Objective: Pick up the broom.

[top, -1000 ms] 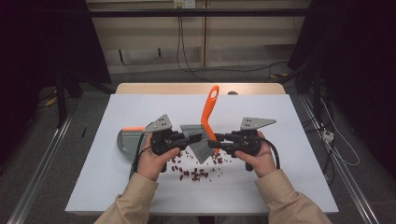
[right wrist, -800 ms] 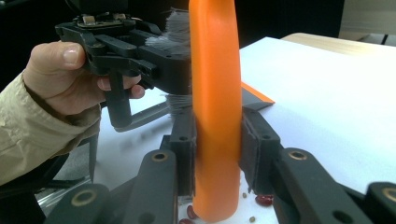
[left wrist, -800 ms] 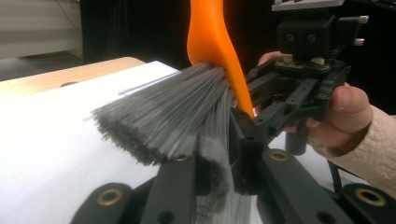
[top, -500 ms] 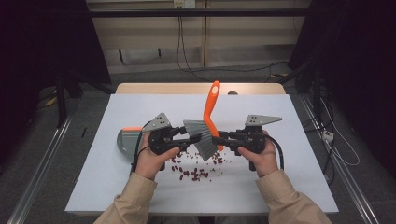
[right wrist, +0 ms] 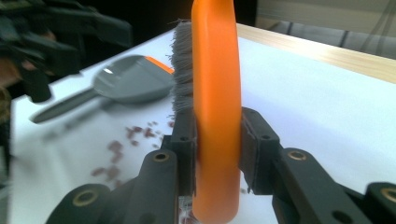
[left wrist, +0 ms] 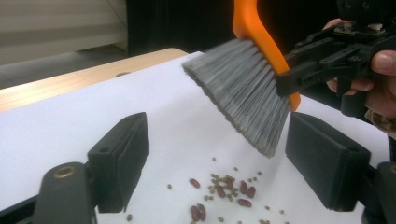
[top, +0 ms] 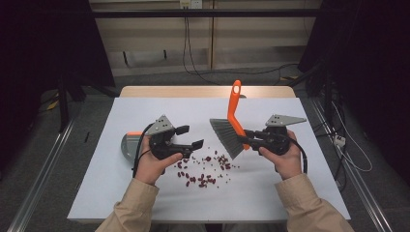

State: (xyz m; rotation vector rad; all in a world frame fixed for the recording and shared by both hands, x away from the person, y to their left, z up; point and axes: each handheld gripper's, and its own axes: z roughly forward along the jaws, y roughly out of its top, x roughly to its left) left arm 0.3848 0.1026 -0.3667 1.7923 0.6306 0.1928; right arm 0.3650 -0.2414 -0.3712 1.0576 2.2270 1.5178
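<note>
Table (top: 145,203): covered by a white sheet, with a bare wooden strip seen along the far edge

Brush (top: 231,126): orange handle, grey bristles; held off the sheet at the handle by the right hand-held gripper (top: 247,139), whose jaws are closed on either side of the handle, as is seen in the right gripper view (right wrist: 215,140). The handle is raised toward the far side of the table; the bristles (left wrist: 243,91) are fanned toward the left, their tips hung just above the beans

Left hand-held gripper (top: 191,137): held in the left hand (top: 152,164), jaws spread wide with nothing between them; its two black jaws are seen apart in the left gripper view, the beans and the brush lying beyond them

Beans (top: 203,169): small dark red and paler pieces, scattered loosely on the sheet between the two hands, near the table's middle (left wrist: 224,189)

Dustpan (top: 129,145): grey with an orange edge, laid on the sheet just behind the left hand, partly hidden by it; seen in full in the right gripper view (right wrist: 130,84)
</note>
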